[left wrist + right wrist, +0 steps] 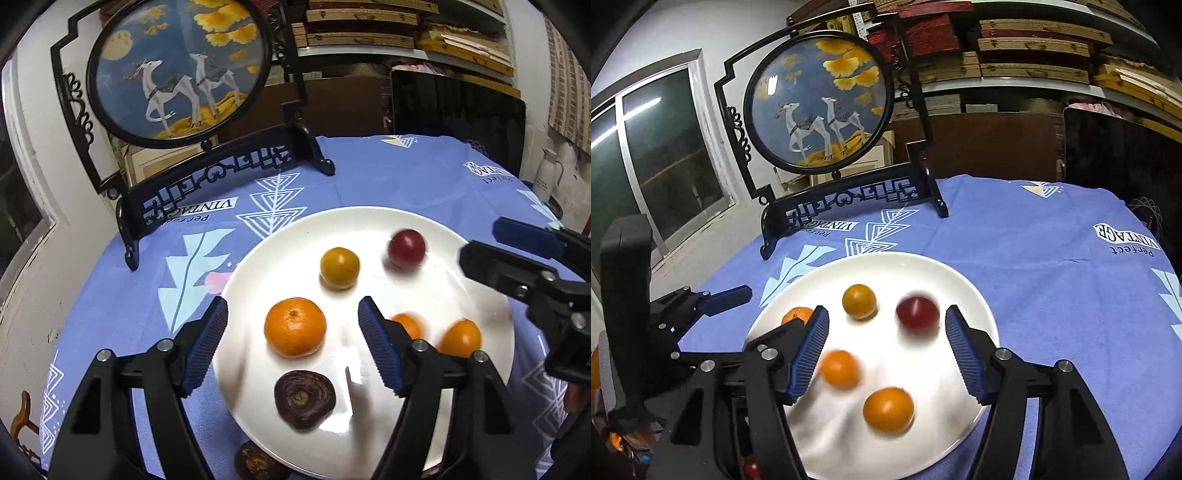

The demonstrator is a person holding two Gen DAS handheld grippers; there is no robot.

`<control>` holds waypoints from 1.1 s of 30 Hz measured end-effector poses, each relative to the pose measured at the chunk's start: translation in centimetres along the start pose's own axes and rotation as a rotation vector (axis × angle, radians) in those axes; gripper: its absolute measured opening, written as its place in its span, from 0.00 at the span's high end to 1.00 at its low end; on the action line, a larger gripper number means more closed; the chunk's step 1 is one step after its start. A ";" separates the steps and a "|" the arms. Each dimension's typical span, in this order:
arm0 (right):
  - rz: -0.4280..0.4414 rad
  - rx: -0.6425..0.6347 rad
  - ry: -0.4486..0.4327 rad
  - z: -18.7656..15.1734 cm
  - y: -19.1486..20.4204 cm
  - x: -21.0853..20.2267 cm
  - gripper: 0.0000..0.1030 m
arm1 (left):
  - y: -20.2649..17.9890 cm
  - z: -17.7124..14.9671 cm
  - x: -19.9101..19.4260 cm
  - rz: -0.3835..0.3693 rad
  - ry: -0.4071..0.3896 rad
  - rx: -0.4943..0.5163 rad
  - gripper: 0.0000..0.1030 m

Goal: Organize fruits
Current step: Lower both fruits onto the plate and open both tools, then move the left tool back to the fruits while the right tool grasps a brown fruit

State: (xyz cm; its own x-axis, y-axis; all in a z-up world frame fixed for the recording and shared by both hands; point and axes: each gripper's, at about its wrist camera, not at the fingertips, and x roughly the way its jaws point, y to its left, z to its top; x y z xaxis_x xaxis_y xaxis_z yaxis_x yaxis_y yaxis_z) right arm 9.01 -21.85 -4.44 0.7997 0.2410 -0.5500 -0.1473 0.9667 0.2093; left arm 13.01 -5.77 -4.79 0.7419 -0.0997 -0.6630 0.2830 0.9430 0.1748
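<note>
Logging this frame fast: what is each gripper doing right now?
Left gripper: open, holding nothing, above the white plate.
Right gripper: open, holding nothing.

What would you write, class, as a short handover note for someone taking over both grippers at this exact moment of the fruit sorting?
Left gripper: open, empty, over the white plate, jaws either side of the large orange.
Right gripper: open, empty, over the same plate.
On the plate: large orange, yellow fruit, red fruit, two small oranges, dark wrinkled fruit.
Left: another dark fruit lies on the cloth by the plate's near rim.
</note>
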 end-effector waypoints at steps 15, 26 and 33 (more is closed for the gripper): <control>0.068 -0.134 0.210 -9.1 3.6 -7.8 0.31 | 2.3 0.7 -3.0 -0.056 -0.060 -0.052 0.19; 0.056 -0.215 0.366 -14.6 5.3 -7.0 0.40 | 3.6 -7.7 -10.3 -0.087 -0.084 0.143 0.11; 0.039 -0.239 0.361 -15.2 5.2 -8.2 0.60 | 3.2 -13.2 -13.6 -0.171 -0.068 0.301 0.11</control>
State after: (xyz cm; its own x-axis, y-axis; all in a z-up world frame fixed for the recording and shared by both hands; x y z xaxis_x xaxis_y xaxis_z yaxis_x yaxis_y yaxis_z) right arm -7.19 -17.46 -11.11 0.5422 0.2510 -0.8019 -0.3380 0.9389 0.0654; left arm -4.24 2.81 -4.81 0.7042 -0.2785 -0.6531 0.5658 0.7758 0.2792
